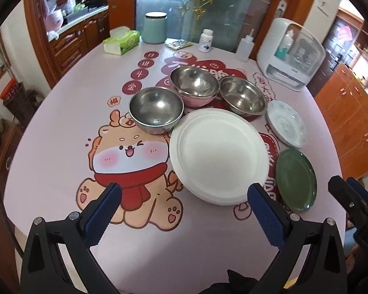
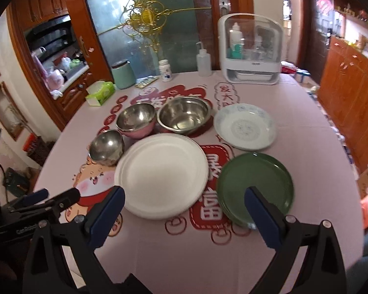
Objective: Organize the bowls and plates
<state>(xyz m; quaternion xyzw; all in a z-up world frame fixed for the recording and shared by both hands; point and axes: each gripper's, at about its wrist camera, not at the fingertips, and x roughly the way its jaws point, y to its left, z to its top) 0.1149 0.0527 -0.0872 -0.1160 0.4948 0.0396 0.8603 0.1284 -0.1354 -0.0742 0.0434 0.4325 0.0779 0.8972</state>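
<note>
A large white plate lies mid-table. A green plate lies to its right, a blue-patterned white plate beyond that. Behind stand a small steel bowl, a steel bowl nested in a pink bowl, and a wide steel bowl. My left gripper is open and empty, near the white plate's front edge. My right gripper is open and empty, its right finger over the green plate.
The round table has a pink cartoon cloth. At the back stand a tissue box, a green canister, a pill bottle, a squeeze bottle and a white sterilizer cabinet. Wooden cabinets surround the table.
</note>
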